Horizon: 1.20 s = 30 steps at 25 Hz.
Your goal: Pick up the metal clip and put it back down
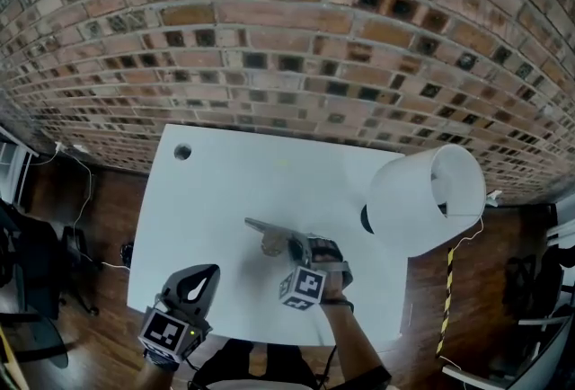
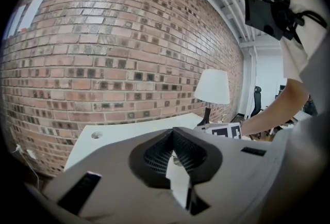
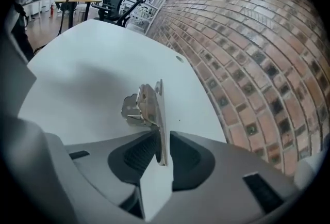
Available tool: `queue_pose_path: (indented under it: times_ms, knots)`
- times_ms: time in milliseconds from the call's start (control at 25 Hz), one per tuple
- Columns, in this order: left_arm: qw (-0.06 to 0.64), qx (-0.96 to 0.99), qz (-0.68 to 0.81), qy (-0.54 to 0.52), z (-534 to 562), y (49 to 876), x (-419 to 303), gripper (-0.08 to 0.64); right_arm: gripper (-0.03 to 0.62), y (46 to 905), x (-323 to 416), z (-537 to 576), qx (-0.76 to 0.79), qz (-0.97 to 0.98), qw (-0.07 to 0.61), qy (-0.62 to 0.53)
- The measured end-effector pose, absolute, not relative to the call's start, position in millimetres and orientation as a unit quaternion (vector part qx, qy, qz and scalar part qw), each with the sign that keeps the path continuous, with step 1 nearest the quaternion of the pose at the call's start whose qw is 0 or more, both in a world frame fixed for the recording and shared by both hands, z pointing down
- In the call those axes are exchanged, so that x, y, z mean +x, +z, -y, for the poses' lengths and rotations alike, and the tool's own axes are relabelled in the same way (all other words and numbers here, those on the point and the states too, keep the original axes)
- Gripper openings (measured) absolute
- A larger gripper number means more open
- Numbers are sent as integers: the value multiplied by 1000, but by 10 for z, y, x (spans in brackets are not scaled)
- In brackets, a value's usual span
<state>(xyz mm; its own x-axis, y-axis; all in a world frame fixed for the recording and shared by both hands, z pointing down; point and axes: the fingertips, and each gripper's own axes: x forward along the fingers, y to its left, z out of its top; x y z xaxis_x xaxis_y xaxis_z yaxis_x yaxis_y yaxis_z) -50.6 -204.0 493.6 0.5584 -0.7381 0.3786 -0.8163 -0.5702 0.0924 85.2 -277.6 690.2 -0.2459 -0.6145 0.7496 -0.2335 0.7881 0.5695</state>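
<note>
brick wall [image 1: 287, 38]: fills the whole background, red-brown with darker bricks mixed in.
floor [image 1: 99, 217]: dark wood, showing to the left and right of the desk.
white table [image 1: 225, 190]: back edge against the wall, one round hole [image 1: 182, 151] near the far left corner.
lamp [image 1: 427, 198]: white shade over a dark base, on the table's right side. It stands to the right of the clip and apart from it.
metal clip [image 3: 147, 107]: shiny, down at the table top toward the near edge, right of centre. Its flat plate stands on edge and runs back into the right claw. The sprung body sticks out ahead of the tips.
right gripper [image 3: 162, 135]: tilted down at the table, with a person's hand behind it. Jaws apart, the clip's plate in the slot between them. There is a thin gap along one side of the plate, so the pads are not squeezing it.
left gripper [image 2: 173, 131]: low over the table's near left corner, apart from the clip. Jaws together, nothing between them.
marker cubes [image 1: 303, 287]: one on each gripper, patterned faces turned up toward the head camera.
</note>
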Motion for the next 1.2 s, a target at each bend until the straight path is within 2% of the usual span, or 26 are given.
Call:
queue_pose_path:
  times_ms: [600,760,1200]
  knots:
    - [149,864,453,158,2104,5120,-500,11,89,7015,877,2978,267,720,585,-259]
    - [151,864,453,159,2117,5149,-518,11,8,7056,853,3000,259,709,599,-266]
    - [153,863,454,162,2168,5190,-571,11,-11,7050,899,3075,312,731,575,-195]
